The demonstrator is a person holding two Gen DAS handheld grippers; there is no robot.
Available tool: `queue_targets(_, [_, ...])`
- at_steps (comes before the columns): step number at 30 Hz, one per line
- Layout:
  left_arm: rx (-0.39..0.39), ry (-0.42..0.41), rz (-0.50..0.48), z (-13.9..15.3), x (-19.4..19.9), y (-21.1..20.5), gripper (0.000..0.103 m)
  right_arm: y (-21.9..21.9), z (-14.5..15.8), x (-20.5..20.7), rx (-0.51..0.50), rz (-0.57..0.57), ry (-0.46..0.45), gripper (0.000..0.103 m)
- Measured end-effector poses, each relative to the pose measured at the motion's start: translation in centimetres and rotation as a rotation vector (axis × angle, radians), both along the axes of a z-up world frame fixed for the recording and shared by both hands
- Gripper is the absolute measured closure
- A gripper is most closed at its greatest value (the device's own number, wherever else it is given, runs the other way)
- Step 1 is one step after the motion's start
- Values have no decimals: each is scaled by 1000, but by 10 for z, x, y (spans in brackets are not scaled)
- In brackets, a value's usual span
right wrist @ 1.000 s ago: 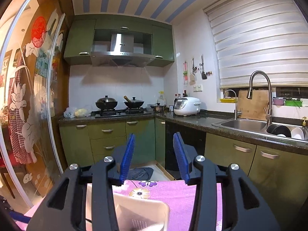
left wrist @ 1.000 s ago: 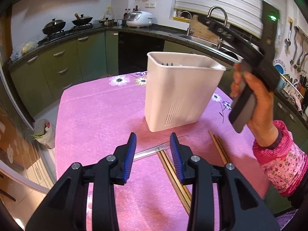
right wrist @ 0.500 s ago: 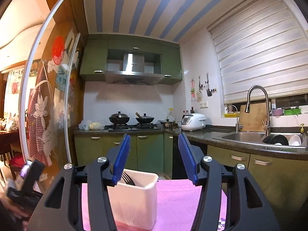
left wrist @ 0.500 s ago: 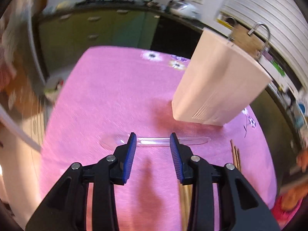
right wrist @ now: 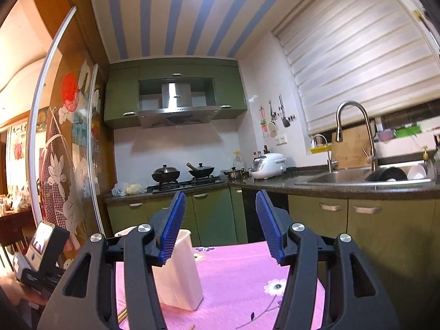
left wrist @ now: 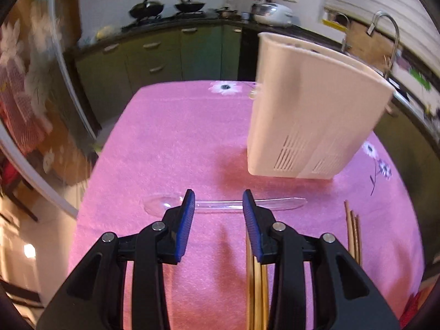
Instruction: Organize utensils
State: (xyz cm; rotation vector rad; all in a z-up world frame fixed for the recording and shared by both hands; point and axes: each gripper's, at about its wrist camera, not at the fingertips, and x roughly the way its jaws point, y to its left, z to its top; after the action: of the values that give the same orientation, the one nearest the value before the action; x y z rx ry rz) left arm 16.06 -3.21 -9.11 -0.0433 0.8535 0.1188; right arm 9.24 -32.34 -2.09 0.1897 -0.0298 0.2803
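Observation:
A clear plastic spoon (left wrist: 220,205) lies crosswise on the pink tablecloth (left wrist: 170,143), bowl to the left. My left gripper (left wrist: 218,202) is open and empty, its fingers just in front of the spoon's handle. A white utensil holder (left wrist: 313,115) stands behind it to the right; it also shows in the right wrist view (right wrist: 178,272). Wooden chopsticks lie under my left gripper (left wrist: 257,288) and at the right (left wrist: 353,231). My right gripper (right wrist: 220,228) is open and empty, held above the table and pointing at the kitchen.
Green cabinets (right wrist: 214,217), a stove with woks (right wrist: 187,176) and a sink (right wrist: 365,177) ring the table. The left gripper's body and the hand holding it show at the left in the right wrist view (right wrist: 38,258).
My left gripper has swung left and come down close to the clear spoon, which now lies across its open fingers. My right gripper has risen and tilted, so the holder shows lower left.

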Motion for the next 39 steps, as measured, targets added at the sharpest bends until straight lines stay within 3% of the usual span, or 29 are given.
queue_targets(6, [85,8,-175,5,-2,-15,69,-14,-3,2,12,-9,16,49])
queue_targets(15, [180,35,-654,-13,20,-48,68,1,8,-9,-35,-26,22,48])
queue_targets(17, [188,53,-721,-20,29,-53,68,6,9,-13,-49,-34,23,48])
queue_targets(24, [205,130,-875,-44,44,-60,68,10,13,-19,-69,-46,38,48])
queue_targets(29, [188,137,-903,-48,52,-62,68,13,17,-13,-50,-29,52,46])
queue_targets(36, [188,142,-964,-49,47,-66,93,14,20,-14,-50,-22,56,46])
queue_targets(39, [203,132,-958,-47,39,-65,93,7,22,-14,-28,-20,58,46])
